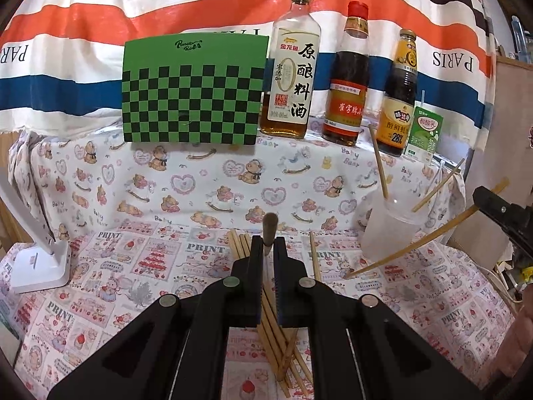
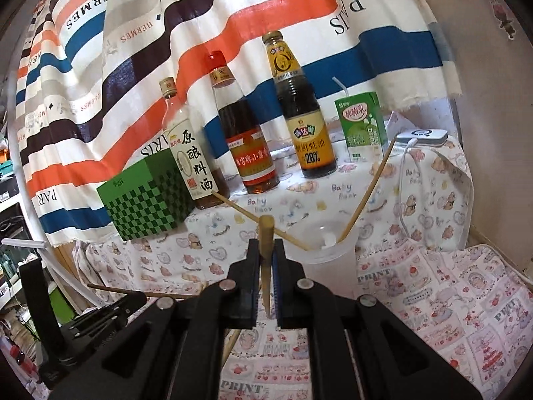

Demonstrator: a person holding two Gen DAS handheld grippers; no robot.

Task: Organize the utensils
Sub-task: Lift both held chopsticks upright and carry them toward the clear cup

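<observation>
Each hand-held gripper, left and right, pinches one chopstick near the cup; light, stiff, slippery sticks (grip mid-shaft).

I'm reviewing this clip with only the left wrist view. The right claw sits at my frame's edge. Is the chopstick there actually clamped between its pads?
Observer: Yes. The right wrist view shows the right claw shut on a pale wooden chopstick, with both pads pressing it.
Operator: Is there anything at the bottom of the translucent plastic cup?
Observer: A small white lump shows inside it.
Operator: What's beyond the green drink carton?
Observer: A flat white gadget with a white cable sits to its right.
</observation>
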